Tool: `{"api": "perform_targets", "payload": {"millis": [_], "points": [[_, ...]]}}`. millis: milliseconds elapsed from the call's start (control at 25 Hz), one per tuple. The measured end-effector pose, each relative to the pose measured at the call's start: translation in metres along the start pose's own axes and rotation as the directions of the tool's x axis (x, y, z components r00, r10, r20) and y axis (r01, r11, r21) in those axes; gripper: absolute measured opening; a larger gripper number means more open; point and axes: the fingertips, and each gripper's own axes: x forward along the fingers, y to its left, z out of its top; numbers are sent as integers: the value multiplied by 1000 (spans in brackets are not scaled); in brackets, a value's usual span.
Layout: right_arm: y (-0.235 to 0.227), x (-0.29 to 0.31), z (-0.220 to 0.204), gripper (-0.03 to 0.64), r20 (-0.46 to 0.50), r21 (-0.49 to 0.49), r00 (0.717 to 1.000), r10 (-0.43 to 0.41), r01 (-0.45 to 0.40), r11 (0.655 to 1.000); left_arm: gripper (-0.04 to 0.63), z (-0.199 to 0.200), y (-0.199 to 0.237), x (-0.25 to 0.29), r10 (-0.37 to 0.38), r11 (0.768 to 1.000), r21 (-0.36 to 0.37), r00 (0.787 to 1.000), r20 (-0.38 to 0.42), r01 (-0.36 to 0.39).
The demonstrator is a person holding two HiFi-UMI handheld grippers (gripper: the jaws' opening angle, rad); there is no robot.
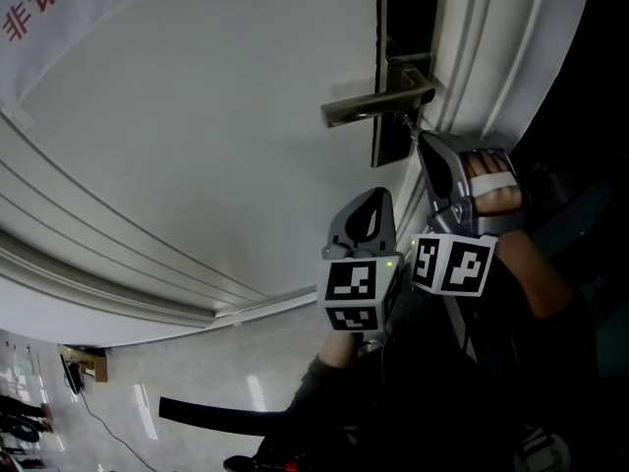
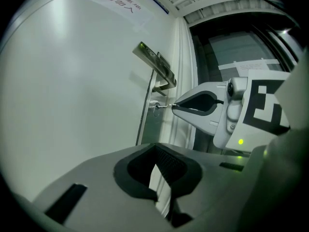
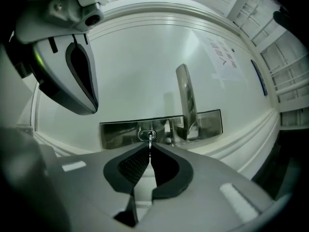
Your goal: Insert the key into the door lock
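A dark metal lock plate [image 1: 405,28] with a lever handle [image 1: 378,106] sits on the white door [image 1: 197,116]. My right gripper [image 1: 421,138] is shut on a small silver key [image 3: 150,141], holding it end-on to the plate. The key's tip is at the round keyhole [image 3: 147,135] beside the handle's base; how deep it sits I cannot tell. In the left gripper view the key [image 2: 164,106] bridges the right gripper [image 2: 175,107] and the lock cylinder [image 2: 154,106]. My left gripper [image 1: 378,197] hangs just below the lock, shut on nothing, apart from the door.
The door frame's mouldings [image 1: 482,57] run close along the lock's right side. A paper notice [image 1: 39,8] with red characters is stuck high on the door. Raised panel mouldings [image 1: 118,264] cross the door's lower part, with pale floor [image 1: 147,401] beyond.
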Motion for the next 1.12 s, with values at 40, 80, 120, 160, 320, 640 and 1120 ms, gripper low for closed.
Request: {"api": "perform_targets", "payload": {"millis": [40, 80, 120, 160, 320, 640, 1120], "points": [[0, 0, 0, 11, -4, -11, 1000, 2, -2, 1000, 0, 0, 1, 0, 0, 1000, -1, 1000, 1, 0], [0, 2, 0, 11, -8, -22, 1000, 2, -3, 1000, 0, 1, 2, 0, 1, 1000, -1, 1000, 1, -1], [0, 3, 0, 11, -13, -34, 1000, 3, -4, 999, 0, 1, 3, 0, 3, 1000, -2, 1000, 2, -3], [0, 6, 1, 11, -18, -43, 1000, 5, -5, 999, 0, 1, 4, 0, 5, 1000, -3, 1000, 3, -5], [-1, 10, 3, 11, -32, -51, 999, 15, -17, 999, 0, 3, 7, -2, 6, 1000, -6, 1000, 4, -6], [0, 13, 3, 11, -27, -44, 1000, 12, -13, 999, 0, 1, 16, 1, 8, 1000, -10, 1000, -3, -8], [0, 14, 3, 11, -7, -23, 1000, 7, -8, 1000, 0, -7, 33, 2, 30, 999, -19, 1000, -6, -30]]}}
